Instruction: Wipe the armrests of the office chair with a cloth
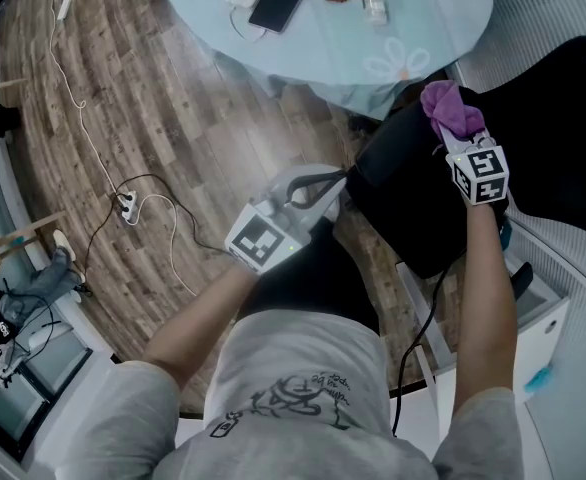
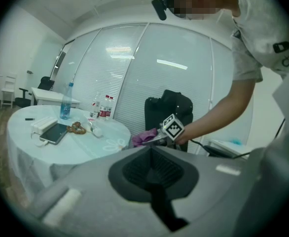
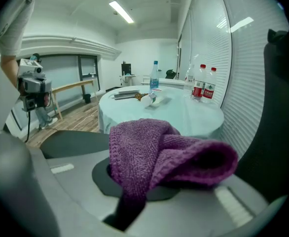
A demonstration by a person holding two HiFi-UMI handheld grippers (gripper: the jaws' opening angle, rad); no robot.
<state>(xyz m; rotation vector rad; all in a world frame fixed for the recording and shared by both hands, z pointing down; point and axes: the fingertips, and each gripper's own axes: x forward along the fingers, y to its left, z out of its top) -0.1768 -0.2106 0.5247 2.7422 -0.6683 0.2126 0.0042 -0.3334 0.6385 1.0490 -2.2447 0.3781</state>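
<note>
We are pinching the purple cloth (image 1: pixel 451 108) in the right gripper (image 1: pixel 457 140) — jaws clamped on one fold — just over the black office chair (image 1: pixel 413 213). The left gripper (image 1: pixel 318 182) is hanging closed and empty. Held by so little, the cloth could be slipping free once rubbing starts.

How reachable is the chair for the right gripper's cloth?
Probably yes. The right gripper, shut on the purple cloth, hangs right at the black chair with nothing between them; I can't pick out the armrest itself.
</note>
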